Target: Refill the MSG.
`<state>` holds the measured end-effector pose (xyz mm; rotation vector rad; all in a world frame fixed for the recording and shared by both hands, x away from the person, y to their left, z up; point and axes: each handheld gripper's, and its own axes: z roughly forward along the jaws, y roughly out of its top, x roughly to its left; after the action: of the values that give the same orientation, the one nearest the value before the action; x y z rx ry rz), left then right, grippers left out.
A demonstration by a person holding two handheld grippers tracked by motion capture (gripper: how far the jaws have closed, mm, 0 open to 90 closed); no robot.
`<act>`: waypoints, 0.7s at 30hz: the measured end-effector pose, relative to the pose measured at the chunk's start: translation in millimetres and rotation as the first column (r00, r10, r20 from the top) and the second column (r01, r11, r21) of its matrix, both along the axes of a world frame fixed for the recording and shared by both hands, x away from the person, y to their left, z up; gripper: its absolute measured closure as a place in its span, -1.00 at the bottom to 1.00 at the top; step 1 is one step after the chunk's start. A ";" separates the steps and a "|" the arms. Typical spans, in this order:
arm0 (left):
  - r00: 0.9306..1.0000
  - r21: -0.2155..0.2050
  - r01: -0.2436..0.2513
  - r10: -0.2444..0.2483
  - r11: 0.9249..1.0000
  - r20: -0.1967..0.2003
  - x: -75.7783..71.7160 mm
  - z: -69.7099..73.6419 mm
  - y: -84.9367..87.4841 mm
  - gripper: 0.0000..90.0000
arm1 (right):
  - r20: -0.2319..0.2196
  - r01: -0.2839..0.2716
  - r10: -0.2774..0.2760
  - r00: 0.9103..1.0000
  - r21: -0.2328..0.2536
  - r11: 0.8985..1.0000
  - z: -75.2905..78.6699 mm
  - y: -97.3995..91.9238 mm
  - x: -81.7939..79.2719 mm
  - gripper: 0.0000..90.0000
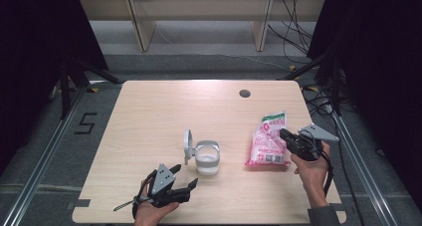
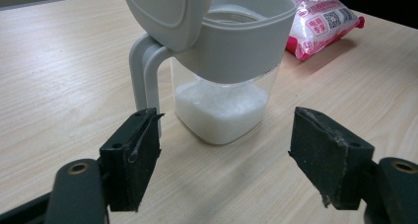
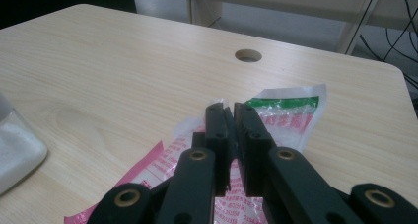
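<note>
A clear container (image 1: 207, 159) with white grains in its bottom stands mid-table, its grey collar and handle (image 2: 145, 71) toward me and its grey lid (image 1: 188, 146) flipped up. My left gripper (image 1: 185, 175) is open just in front of it. In the left gripper view the container (image 2: 222, 110) sits just beyond the left gripper (image 2: 226, 118), and neither pad touches it. A pink and white bag (image 1: 268, 141) lies flat to the right. My right gripper (image 1: 284, 134) is over its right edge. Seen along the right gripper (image 3: 227, 108), the jaws are shut above the bag (image 3: 286, 110), and nothing shows between them.
The wooden table (image 1: 164, 111) has a round cable hole (image 1: 244, 93) near its far edge. Beyond the far edge are shelf legs and loose cables on the floor. A metal rail runs along each side of the table.
</note>
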<state>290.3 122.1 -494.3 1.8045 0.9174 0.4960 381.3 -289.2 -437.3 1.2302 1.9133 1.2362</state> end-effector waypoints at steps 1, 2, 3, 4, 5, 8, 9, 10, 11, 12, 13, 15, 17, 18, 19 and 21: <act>1.000 0.000 0.002 -0.002 1.000 -0.001 0.2 -0.1 0.3 -0.41 | 0.014 -0.013 0.013 1.000 -0.026 1.000 0.1 -1.9 1.3 0.91; 1.000 -0.001 0.001 -0.001 1.000 -0.002 0.2 0.0 0.5 -0.41 | -0.007 0.000 0.000 1.000 -0.008 1.000 0.4 -0.6 -0.5 0.91; 1.000 0.002 0.000 0.000 1.000 -0.001 0.2 0.3 1.0 -0.41 | -0.013 0.000 0.000 1.000 -0.008 1.000 0.7 -0.8 -1.0 0.91; 1.000 -0.005 0.002 -0.002 1.000 0.000 0.4 0.1 1.3 -0.41 | 0.008 -0.001 0.001 1.000 -0.005 1.000 -0.6 -0.6 0.1 0.91; 1.000 0.002 -0.003 0.003 1.000 0.000 0.3 0.4 2.0 -0.41 | 0.019 -0.002 0.002 1.000 -0.013 1.000 -1.2 -1.3 0.7 0.91; 1.000 -0.005 -0.005 0.005 1.000 0.001 1.1 0.2 3.8 -0.40 | 0.017 -0.021 0.022 1.000 -0.011 1.000 -0.8 -2.2 1.3 0.91; 1.000 0.001 -0.009 0.009 1.000 -0.001 0.9 0.3 4.6 -0.40 | 0.012 -0.024 0.024 1.000 -0.006 1.000 -0.6 -1.8 0.8 0.90; 1.000 0.004 -0.006 0.006 1.000 0.000 1.2 0.1 5.1 -0.40 | 0.005 -0.020 0.020 1.000 -0.028 0.999 0.1 -2.2 -0.1 0.89; 1.000 0.004 -0.005 0.005 1.000 -0.001 1.4 -0.1 5.6 -0.40 | 0.015 -0.023 0.023 1.000 -0.014 1.000 0.1 -1.0 -0.3 0.88; 1.000 0.003 -0.007 0.007 1.000 -0.001 1.5 -0.2 6.2 -0.40 | 0.012 -0.022 0.023 1.000 -0.010 1.000 0.3 0.2 -1.2 0.86; 1.000 0.001 -0.015 0.015 1.000 0.000 1.3 -0.2 6.7 -0.40 | 0.004 -0.018 0.018 1.000 0.000 1.000 0.7 2.2 -3.1 0.83; 1.000 -0.001 -0.016 0.016 1.000 0.005 1.2 0.8 8.4 -0.39 | 0.010 -0.031 0.031 0.999 -0.008 0.999 1.3 3.7 -3.8 0.78; 1.000 -0.001 -0.023 0.023 1.000 0.009 0.6 2.5 10.3 -0.38 | 0.004 -0.040 0.040 0.999 0.004 0.999 1.4 6.4 -5.3 0.72; 1.000 -0.006 -0.028 0.028 1.000 0.010 0.6 2.7 10.5 -0.36 | -0.004 -0.035 0.035 0.999 0.009 0.999 1.6 8.6 -7.0 0.63; 1.000 0.004 -0.029 0.029 1.000 0.010 0.3 3.6 12.2 -0.35 | 0.004 -0.034 0.034 0.999 0.009 0.999 1.1 9.9 -7.0 0.56; 0.999 -0.002 -0.029 0.029 1.000 0.017 0.0 4.4 13.5 -0.28 | -0.004 -0.038 0.038 0.999 0.006 0.999 1.1 13.1 -10.0 0.48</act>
<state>290.3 135.5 -489.9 1.7846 0.9337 0.5279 371.3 -276.2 -436.2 1.2053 1.9457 1.2607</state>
